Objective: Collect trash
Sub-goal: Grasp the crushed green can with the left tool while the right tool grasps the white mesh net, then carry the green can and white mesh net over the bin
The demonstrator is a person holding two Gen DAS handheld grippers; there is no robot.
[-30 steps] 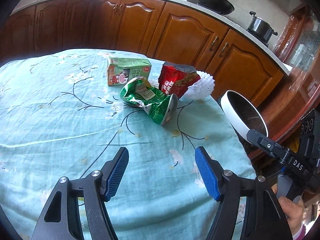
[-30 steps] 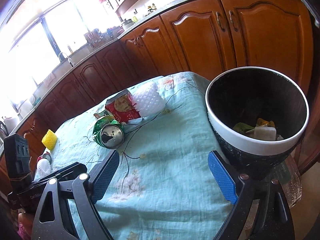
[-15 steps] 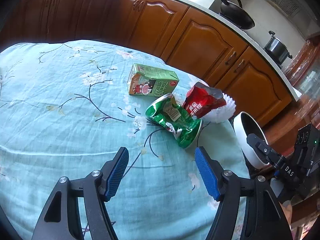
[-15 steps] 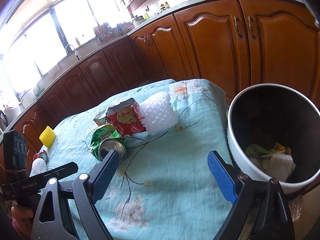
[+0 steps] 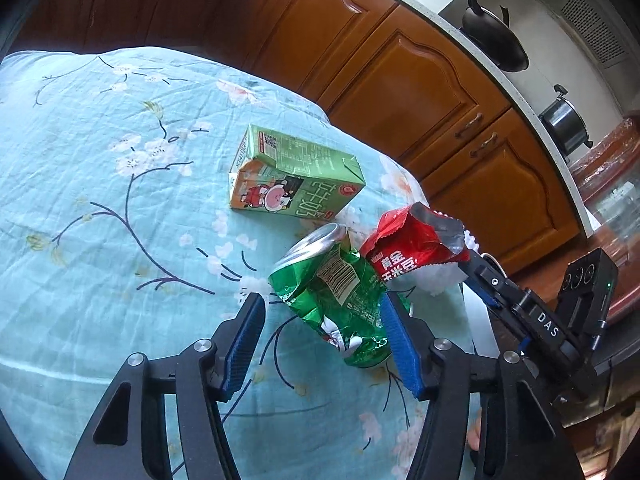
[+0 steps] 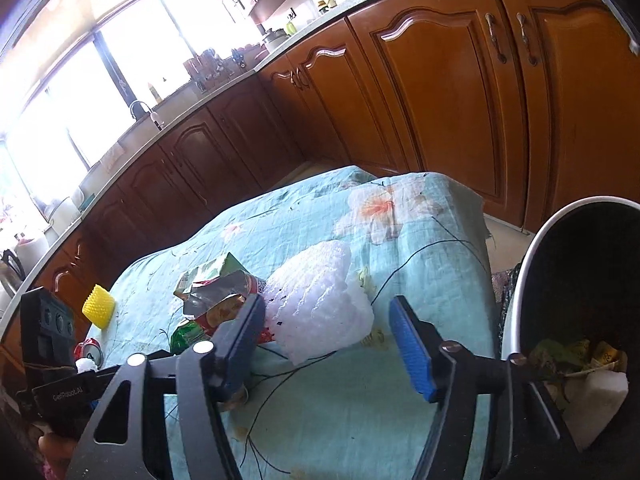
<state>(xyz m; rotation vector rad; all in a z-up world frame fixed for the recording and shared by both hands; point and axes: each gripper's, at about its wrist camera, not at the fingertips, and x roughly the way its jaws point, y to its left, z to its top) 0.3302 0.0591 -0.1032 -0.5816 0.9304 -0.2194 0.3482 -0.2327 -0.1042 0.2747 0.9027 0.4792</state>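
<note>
A crushed green can (image 5: 338,294) lies on the teal flowered tablecloth (image 5: 100,208). My left gripper (image 5: 322,320) is open, its blue pads on either side of the can. A red snack bag (image 5: 412,248) and a green milk carton (image 5: 296,178) lie just beyond. My right gripper (image 6: 326,322) is open, its tips around a white foam net (image 6: 320,308). The white-rimmed black bin (image 6: 560,300) stands at the table's right edge with trash inside. The red bag (image 6: 224,292) and green can (image 6: 188,334) show left of the foam.
A yellow foam piece (image 6: 98,306) and a red can (image 6: 90,350) lie at the far left of the table. Wooden kitchen cabinets (image 6: 440,80) stand behind. A wok (image 5: 494,36) and a pot (image 5: 564,120) sit on the counter.
My left gripper has moved forward until its pads flank the green can. My right gripper has swung left from the bin toward the white foam net. Both stayed open.
</note>
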